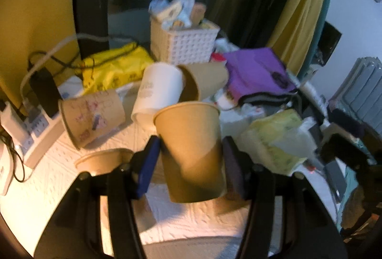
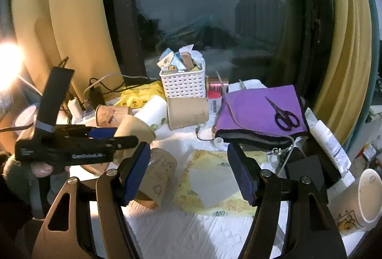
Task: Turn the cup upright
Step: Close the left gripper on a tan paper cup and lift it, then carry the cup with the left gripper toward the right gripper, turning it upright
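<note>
I see the plain tan paper cup [image 1: 191, 151] mouth-up, slightly tilted, raised above the white bench [image 1: 186, 223], among other cups lying sideways.

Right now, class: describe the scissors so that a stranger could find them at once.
Start at the white basket by the dark window. To its right a purple pouch lies flat on the table. The scissors rest on top of it, closed, dark-handled, the only tool there.

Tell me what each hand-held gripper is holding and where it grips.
Left hand-held gripper clamps a plain brown paper cup across its lower sidewall. Right hand-held gripper is open, holding nothing.
</note>
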Demonstrator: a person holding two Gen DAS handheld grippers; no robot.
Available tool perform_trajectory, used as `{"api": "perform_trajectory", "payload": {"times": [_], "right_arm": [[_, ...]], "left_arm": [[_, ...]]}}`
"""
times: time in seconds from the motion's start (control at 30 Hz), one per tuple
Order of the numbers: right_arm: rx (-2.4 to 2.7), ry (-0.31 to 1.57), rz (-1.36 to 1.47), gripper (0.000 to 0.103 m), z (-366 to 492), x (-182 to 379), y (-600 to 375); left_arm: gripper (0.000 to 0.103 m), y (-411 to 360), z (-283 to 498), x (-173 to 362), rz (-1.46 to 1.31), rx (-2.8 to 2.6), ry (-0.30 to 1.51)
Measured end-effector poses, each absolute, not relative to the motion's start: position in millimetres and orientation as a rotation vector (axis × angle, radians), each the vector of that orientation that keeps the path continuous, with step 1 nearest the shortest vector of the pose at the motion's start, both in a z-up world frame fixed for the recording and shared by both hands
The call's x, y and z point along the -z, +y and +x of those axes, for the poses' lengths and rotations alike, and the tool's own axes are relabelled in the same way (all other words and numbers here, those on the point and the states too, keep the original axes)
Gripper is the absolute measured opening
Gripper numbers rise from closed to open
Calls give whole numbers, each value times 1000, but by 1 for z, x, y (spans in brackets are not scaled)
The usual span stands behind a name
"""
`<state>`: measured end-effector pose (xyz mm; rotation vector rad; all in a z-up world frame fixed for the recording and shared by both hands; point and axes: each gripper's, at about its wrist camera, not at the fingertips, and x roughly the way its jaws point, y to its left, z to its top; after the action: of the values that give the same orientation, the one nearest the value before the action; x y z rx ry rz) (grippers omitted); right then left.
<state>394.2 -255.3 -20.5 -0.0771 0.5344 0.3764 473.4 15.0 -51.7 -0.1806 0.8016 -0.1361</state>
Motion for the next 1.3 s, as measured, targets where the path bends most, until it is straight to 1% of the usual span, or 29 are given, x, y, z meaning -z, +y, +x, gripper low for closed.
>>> {"api": "perform_trajectory", "payload": {"times": [0.3, 0.6, 0.9, 1.3], "right_arm": [[-384, 501, -72, 70, 362, 3, -255], [-414, 481, -66, 70, 313, -17, -247], [-468, 477, -85, 70, 255, -23, -227], [-544, 515, -92, 70, 196, -5, -209]], "left_arm": [[56, 5, 414, 2, -142, 144, 649], [56, -4, 336, -22, -104, 129, 541], [56, -4, 258, -12, -94, 79, 496], [56, -5, 166, 21, -138, 30, 479]]}}
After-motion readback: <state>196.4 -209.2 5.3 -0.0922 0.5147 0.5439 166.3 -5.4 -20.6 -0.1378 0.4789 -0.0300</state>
